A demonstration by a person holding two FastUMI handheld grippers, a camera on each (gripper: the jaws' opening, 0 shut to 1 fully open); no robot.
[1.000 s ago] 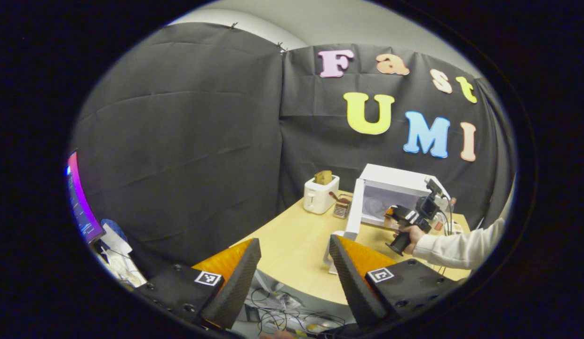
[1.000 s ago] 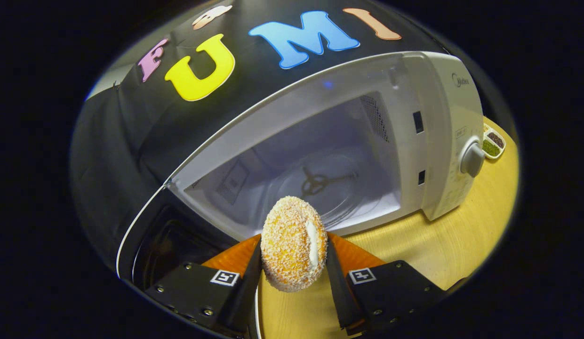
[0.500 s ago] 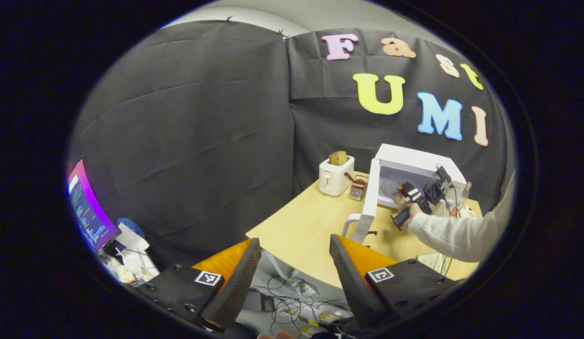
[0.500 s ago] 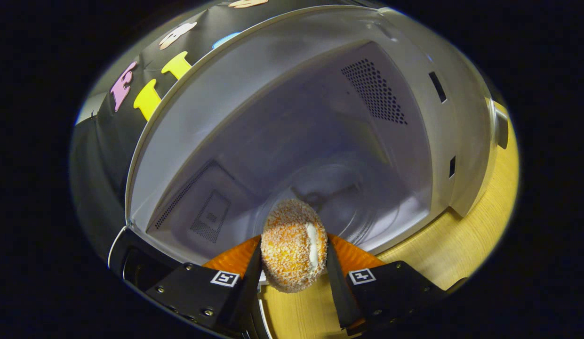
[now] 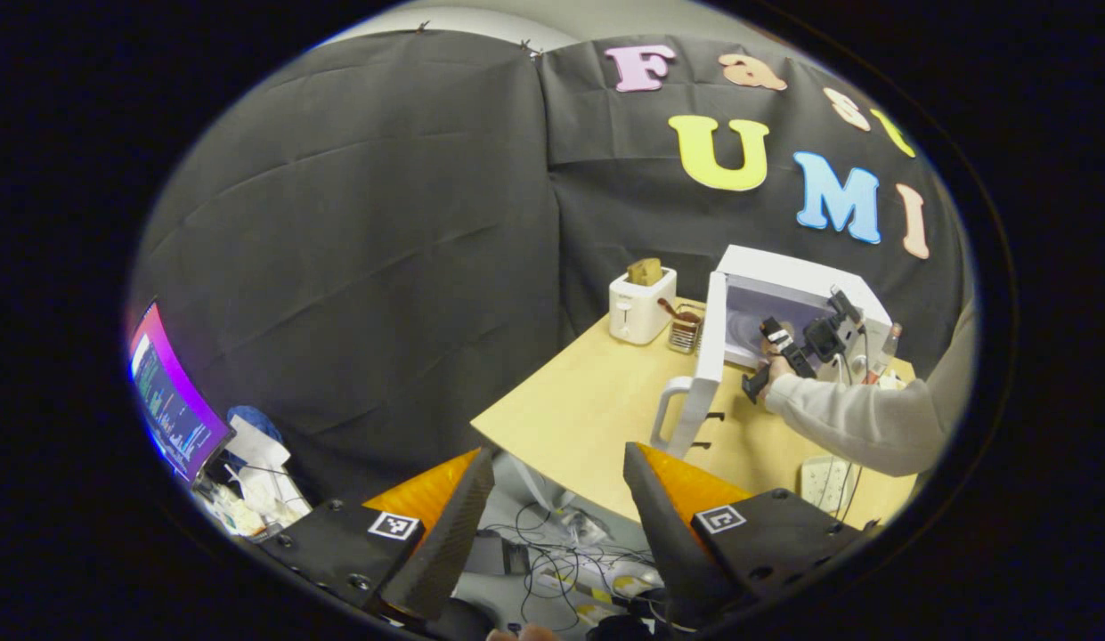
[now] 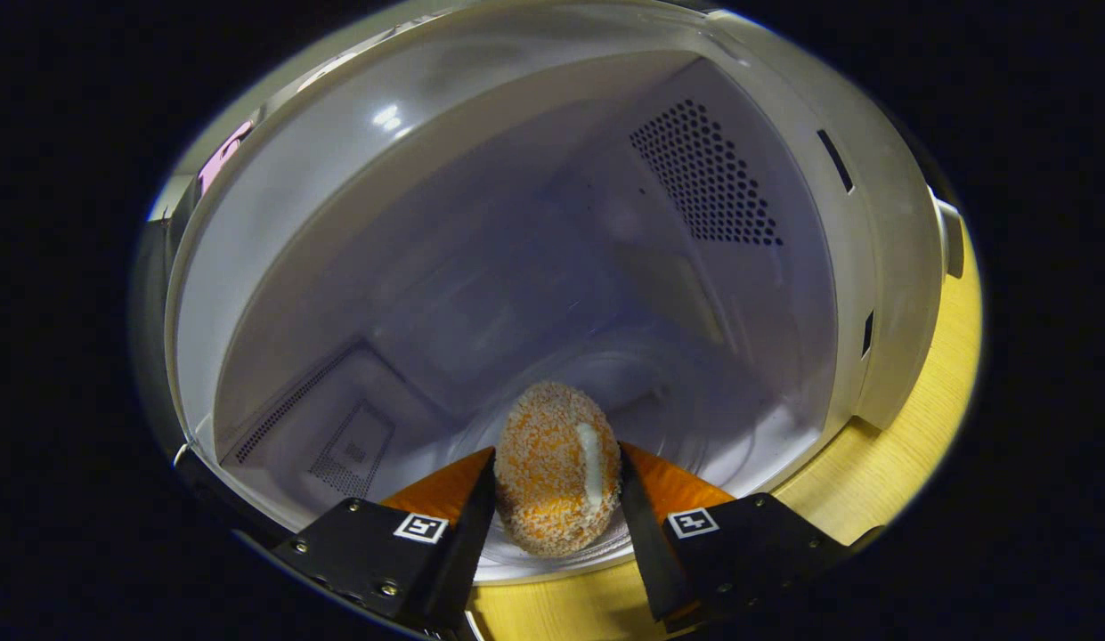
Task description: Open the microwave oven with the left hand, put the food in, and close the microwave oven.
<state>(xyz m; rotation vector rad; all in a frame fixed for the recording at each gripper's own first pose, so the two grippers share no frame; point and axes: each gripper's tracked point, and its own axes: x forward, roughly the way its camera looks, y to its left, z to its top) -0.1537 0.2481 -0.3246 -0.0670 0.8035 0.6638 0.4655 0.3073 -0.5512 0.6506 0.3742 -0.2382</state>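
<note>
Right tongs [image 6: 556,525] clamp a crumb-coated pastry [image 6: 556,481] just inside the mouth of the microwave oven [image 6: 534,223], above its glass turntable [image 6: 694,418]. Left tongs [image 5: 552,525] hang released, well away from the oven, off the counter [image 5: 597,409]. Let go tilted, the pastry could roll back out over the oven's sill.

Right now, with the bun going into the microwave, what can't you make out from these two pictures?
- Right gripper view: whether the bun touches the glass tray; the bun and the right gripper hide its underside.
- Right gripper view: the microwave control panel is cut off at the edge.
- Left gripper view: the bun itself, too small and behind the hand.
- Left gripper view: what stands in the rack beside the toaster, too small.
</note>
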